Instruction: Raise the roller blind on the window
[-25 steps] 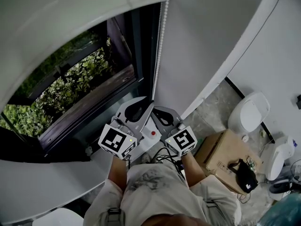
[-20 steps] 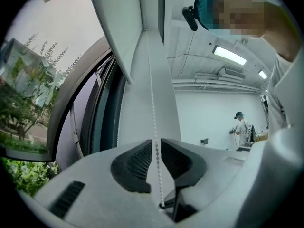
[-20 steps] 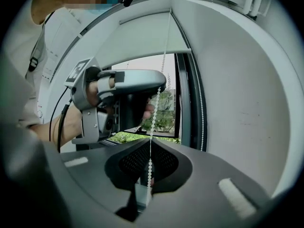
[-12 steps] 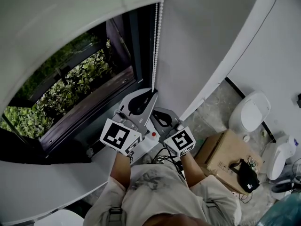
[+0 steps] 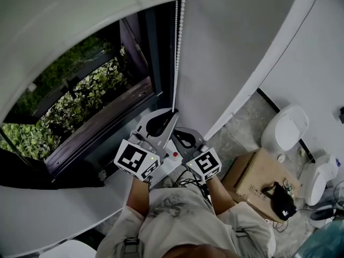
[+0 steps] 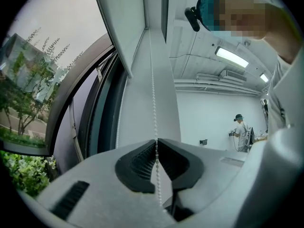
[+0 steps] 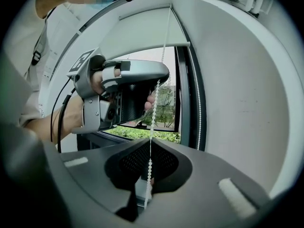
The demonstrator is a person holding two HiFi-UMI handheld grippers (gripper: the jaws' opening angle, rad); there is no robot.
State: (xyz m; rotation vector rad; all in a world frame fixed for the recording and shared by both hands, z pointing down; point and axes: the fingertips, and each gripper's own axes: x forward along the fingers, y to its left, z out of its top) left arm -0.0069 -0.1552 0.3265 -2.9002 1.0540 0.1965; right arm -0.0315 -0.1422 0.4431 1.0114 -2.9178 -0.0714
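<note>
The grey roller blind (image 5: 70, 26) hangs partly down over the window, its bottom bar (image 7: 152, 49) above the glass. A white bead chain (image 5: 176, 52) drops along the right side of the frame. My left gripper (image 5: 173, 112) is the upper one; its jaws are closing, and the chain (image 6: 153, 103) runs between the tips (image 6: 156, 140), which pinch it. Just below, my right gripper (image 5: 176, 133) is shut on the same chain (image 7: 164, 46), its tips (image 7: 150, 141) meeting on the beads. The chain's loose end hangs through the jaws.
Green bushes (image 5: 80, 95) show outside the dark window frame (image 5: 156, 63). To the right stand a white wall, a cardboard box (image 5: 252, 176) with a black item on it, and white appliances (image 5: 285, 130). A person (image 6: 242, 129) stands far back in the room.
My left gripper has risen along the chain and its jaws have come together on it. The right gripper stays below, shifted slightly.
</note>
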